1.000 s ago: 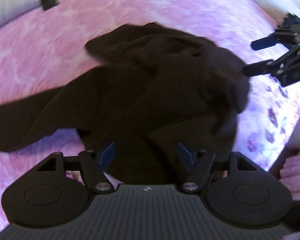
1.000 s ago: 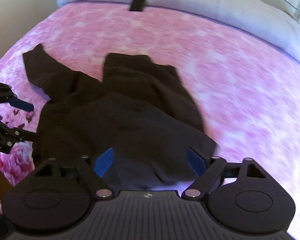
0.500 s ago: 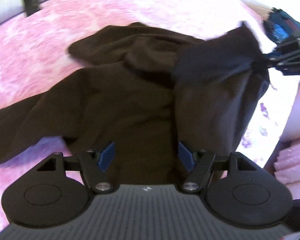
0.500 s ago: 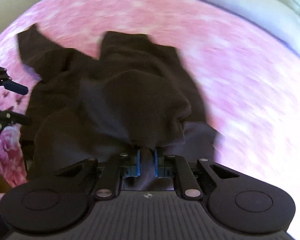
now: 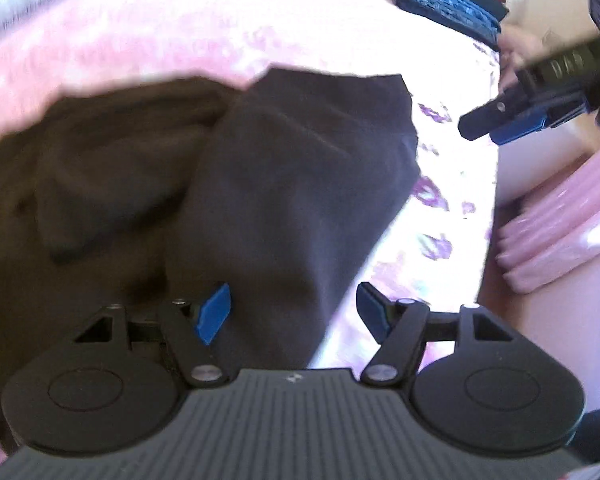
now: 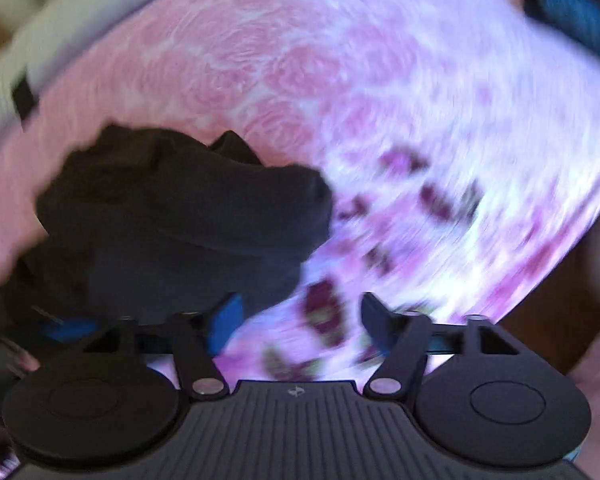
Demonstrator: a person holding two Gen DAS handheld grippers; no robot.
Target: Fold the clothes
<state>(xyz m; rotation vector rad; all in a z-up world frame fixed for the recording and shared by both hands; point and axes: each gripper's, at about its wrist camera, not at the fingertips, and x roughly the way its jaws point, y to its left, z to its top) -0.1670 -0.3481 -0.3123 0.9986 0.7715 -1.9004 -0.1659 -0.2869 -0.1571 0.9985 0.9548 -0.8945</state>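
Your left gripper and right gripper (fingers wide, holding nothing) hover by the dark brown cloth garment on the pink flowery bed.

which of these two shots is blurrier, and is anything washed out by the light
Right wrist view: blurrier, the pink bedspread smeared in swirling streaks and the dark garment soft-edged. Left wrist view: milder blur, though the right gripper streaks at the upper right; the bedspread's floral edge is washed nearly white, and the dark garment shows few folds. Both curve with fisheye distortion.
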